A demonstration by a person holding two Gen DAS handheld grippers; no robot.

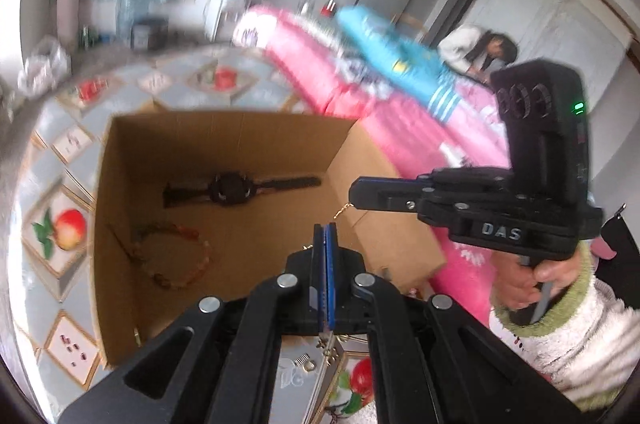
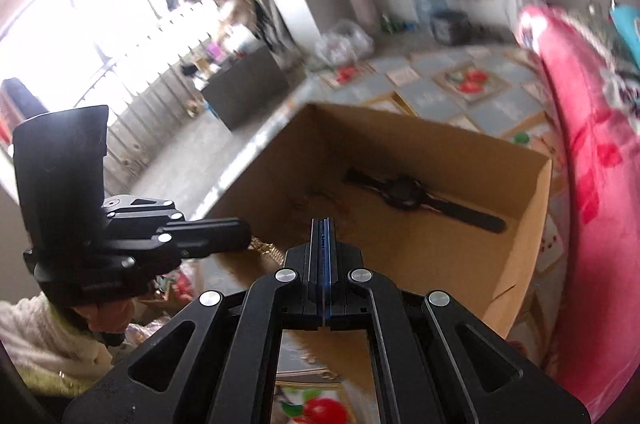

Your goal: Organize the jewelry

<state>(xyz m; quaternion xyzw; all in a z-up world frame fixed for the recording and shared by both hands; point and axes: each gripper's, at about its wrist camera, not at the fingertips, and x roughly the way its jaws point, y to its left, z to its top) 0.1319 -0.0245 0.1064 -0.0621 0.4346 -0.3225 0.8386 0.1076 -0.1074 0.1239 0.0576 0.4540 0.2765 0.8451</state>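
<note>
Two grippers hang above an open cardboard box [image 1: 224, 152], the landmark for all that follows. Left gripper [image 1: 325, 228] sits over the box's near edge, jaws clenched, a thin gold chain [image 1: 341, 211] running from its tips. Right gripper [image 1: 352, 194] comes in from the box's right side, jaws clenched on the chain's other end, so the chain stretches between the two above the box's near right corner. Seen from the right wrist, the chain [image 2: 266, 248] bunches at the left gripper's [image 2: 246, 234] tip just outside the box [image 2: 532, 208]. Inside the box, on its floor: a black wristwatch [image 1: 230, 188] toward the far wall, a beaded bracelet [image 1: 176, 256] nearer. Box rests on a worktop [image 1: 52, 224] covered with a fruit-print cloth. Pink bedding [image 1: 404, 136] lies right of the box. Frames blurred
</note>
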